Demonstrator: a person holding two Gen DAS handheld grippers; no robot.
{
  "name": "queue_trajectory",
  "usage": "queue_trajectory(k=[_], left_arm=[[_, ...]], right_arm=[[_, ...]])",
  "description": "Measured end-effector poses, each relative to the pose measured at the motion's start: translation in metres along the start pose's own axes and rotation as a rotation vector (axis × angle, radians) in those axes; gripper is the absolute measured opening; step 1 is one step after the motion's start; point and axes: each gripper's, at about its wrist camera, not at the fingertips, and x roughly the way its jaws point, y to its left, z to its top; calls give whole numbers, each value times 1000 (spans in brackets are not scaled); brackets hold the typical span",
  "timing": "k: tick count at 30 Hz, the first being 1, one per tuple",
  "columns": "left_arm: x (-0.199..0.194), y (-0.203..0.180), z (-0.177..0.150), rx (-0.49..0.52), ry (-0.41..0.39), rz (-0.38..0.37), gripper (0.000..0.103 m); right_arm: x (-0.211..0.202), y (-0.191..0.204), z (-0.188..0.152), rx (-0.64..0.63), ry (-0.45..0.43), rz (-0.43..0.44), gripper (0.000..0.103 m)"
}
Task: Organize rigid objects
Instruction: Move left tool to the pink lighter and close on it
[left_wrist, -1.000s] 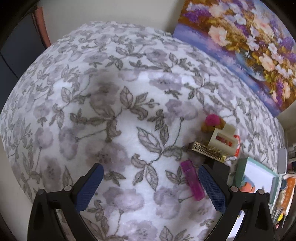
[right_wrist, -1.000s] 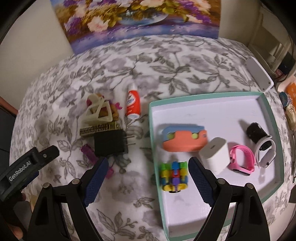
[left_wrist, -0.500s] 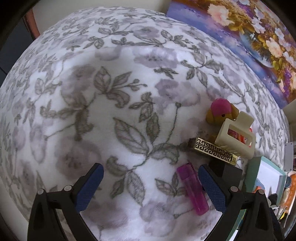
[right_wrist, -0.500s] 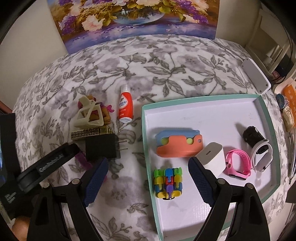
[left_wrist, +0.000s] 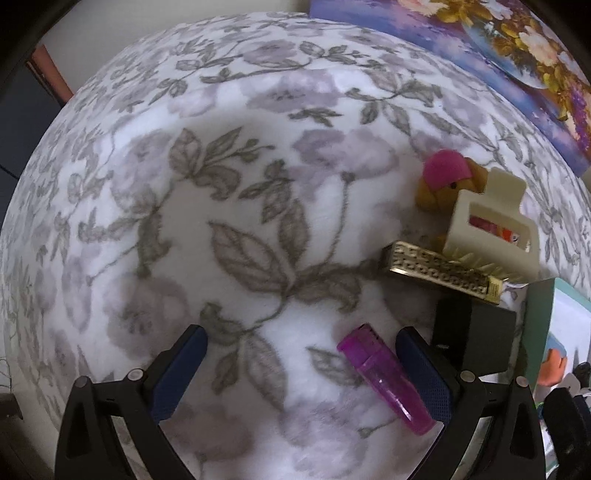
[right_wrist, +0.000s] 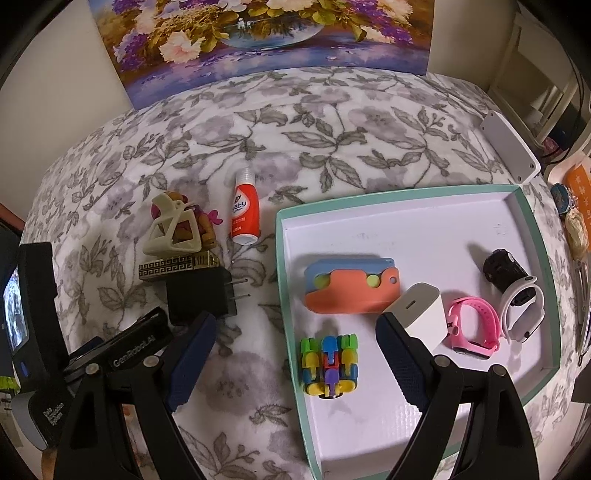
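Observation:
My left gripper (left_wrist: 301, 360) is open low over the floral cloth, and a purple lighter (left_wrist: 384, 376) lies just inside its right finger. Beyond it sit a black plug adapter (left_wrist: 476, 339), a gold patterned box (left_wrist: 443, 271), a cream hair claw (left_wrist: 491, 229) and a small toy dog with a pink cap (left_wrist: 443, 177). My right gripper (right_wrist: 295, 343) is open above the left edge of the teal-rimmed tray (right_wrist: 417, 190). The tray holds an orange and blue case (right_wrist: 351, 291), a white charger (right_wrist: 417, 317), a multicoloured block toy (right_wrist: 330, 365), a pink watch (right_wrist: 476, 328) and a white watch (right_wrist: 524, 306).
A red and white bottle (right_wrist: 243, 210) lies left of the tray. A flower painting (right_wrist: 266, 33) leans against the back wall. A white flat device (right_wrist: 511, 147) lies at the cloth's right edge. The left gripper body (right_wrist: 44, 332) fills the right view's lower left.
My left gripper has moved down and toward the cluster, so the purple lighter now sits by its right finger. My right gripper has drawn back slightly; nothing was taken hold of.

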Motion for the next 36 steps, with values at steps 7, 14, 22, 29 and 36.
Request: queue_trajectory(k=[7, 14, 22, 29, 36], left_arm=[[-3, 23, -1, -12, 6, 41, 103], [-17, 42, -5, 2, 24, -45, 103], [-21, 5, -18, 135, 60, -125, 103], [-12, -16, -27, 205, 74, -111, 103], [-12, -36, -30, 232, 56, -97, 91]], right_arm=[[-1, 3, -2, -8, 5, 8, 88], [-2, -9, 0, 8, 5, 0, 88], [-1, -30, 1, 37, 12, -28, 89], [1, -34, 1, 48, 23, -24, 88], [3, -31, 0, 43, 25, -27, 89]])
